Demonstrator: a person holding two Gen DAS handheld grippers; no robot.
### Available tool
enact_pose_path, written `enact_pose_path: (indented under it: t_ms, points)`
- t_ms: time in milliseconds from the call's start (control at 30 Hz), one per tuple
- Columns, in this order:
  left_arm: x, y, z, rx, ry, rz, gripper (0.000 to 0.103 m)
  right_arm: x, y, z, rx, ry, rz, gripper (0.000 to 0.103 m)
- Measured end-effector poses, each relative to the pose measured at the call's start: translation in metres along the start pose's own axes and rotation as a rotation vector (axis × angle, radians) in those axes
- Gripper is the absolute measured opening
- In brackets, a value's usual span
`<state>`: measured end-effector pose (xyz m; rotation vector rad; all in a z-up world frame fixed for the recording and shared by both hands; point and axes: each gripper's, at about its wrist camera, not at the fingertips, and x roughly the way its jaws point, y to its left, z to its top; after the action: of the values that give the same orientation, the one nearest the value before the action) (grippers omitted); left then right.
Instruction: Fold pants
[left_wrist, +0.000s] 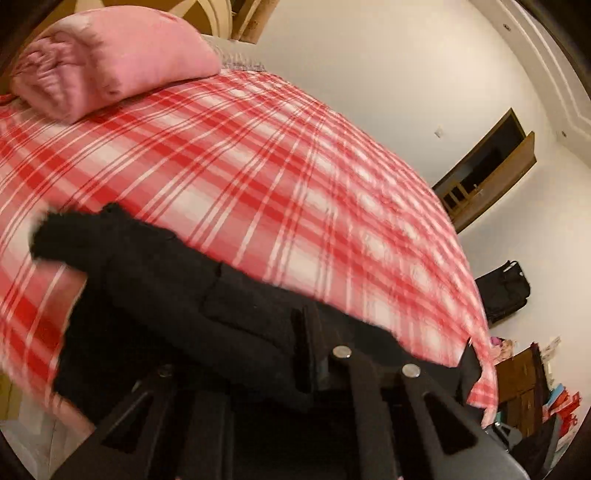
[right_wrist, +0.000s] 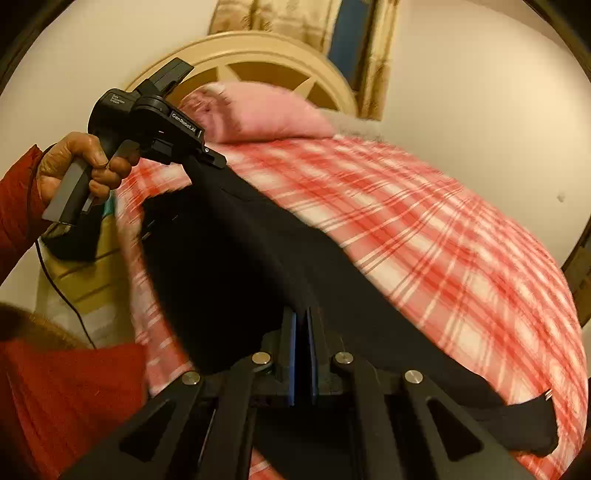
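bed (left_wrist: 258, 155): one pants (right_wrist: 229, 251), two tools.

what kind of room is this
Most likely a bedroom in a home: a bed covered with a red and white plaid sheet, a pink pillow at its head, and a cream arched headboard against the wall.

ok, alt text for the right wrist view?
The right gripper, jaws shut, pinches black pants stretched across a red-and-white plaid bed. At left, a hand in a red sleeve holds the left gripper on the pants' far end, near a pink pillow.
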<state>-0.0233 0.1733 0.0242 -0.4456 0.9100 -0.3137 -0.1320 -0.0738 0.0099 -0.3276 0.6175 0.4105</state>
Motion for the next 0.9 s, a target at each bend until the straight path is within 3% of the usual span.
enact_pose_path:
  t_ms: [267, 533, 600, 700, 733, 833, 900]
  points:
    - [0.014, 0.040, -0.059, 0.002, 0.044, 0.141, 0.015, 0.038, 0.049, -0.047, -0.125, 0.139, -0.020, 0.005]
    - [0.013, 0.050, -0.077, 0.016, 0.032, 0.148, 0.016, 0.047, 0.056, -0.065, -0.116, 0.178, 0.016, 0.006]
    - [0.013, 0.049, -0.078, 0.048, 0.026, 0.189, 0.022, 0.054, 0.058, -0.070, -0.128, 0.193, 0.014, 0.008]
    - [0.025, 0.053, -0.083, 0.112, 0.033, 0.340, 0.045, 0.057, 0.060, -0.075, -0.122, 0.183, 0.015, 0.010]
    - [0.024, 0.057, -0.087, 0.108, 0.036, 0.360, 0.051, 0.056, 0.059, -0.075, -0.121, 0.178, 0.014, 0.010]
    - [0.017, 0.067, -0.087, 0.070, 0.041, 0.343, 0.056, 0.055, 0.054, -0.073, -0.080, 0.183, 0.037, 0.016]
    - [0.011, 0.070, -0.081, 0.041, 0.067, 0.336, 0.055, 0.049, 0.047, -0.068, -0.027, 0.198, 0.084, 0.033]
